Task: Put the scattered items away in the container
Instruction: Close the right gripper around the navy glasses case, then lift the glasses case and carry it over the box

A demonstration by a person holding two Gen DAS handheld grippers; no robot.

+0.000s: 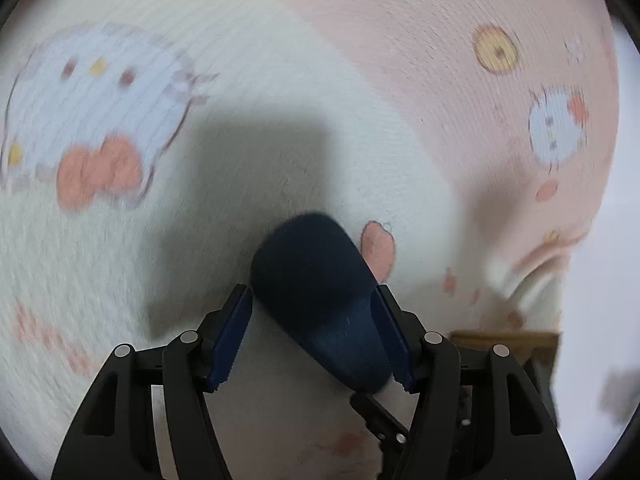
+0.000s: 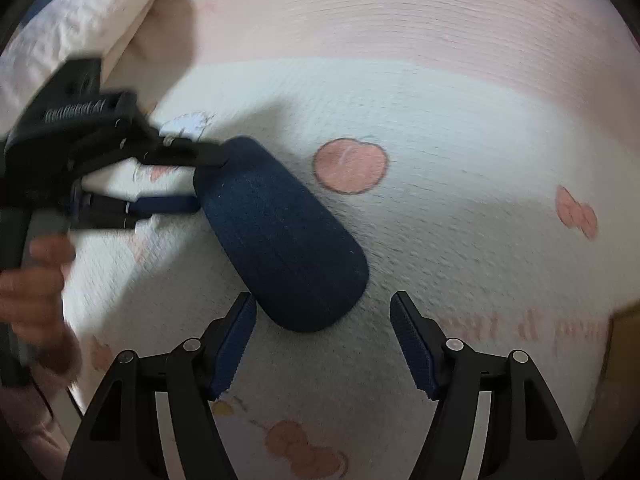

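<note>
A dark navy sock [image 1: 316, 300] lies on a white and pink cartoon-print blanket [image 1: 280, 80]. My left gripper [image 1: 314, 340] has its jaws on either side of the sock's near end, and the right pad touches it. In the right wrist view the same sock [image 2: 280, 236] stretches from the left gripper [image 2: 200, 180] at the left down toward my right gripper [image 2: 324, 344], which is open, with the sock's rounded end just ahead of its left finger [image 2: 236, 344]. No container is in view.
The blanket [image 2: 440, 120] fills both views. A folded white cloth [image 2: 80, 20] lies at the top left of the right wrist view. A wooden edge [image 1: 508, 340] shows at the lower right of the left wrist view. A hand [image 2: 36, 288] holds the left gripper.
</note>
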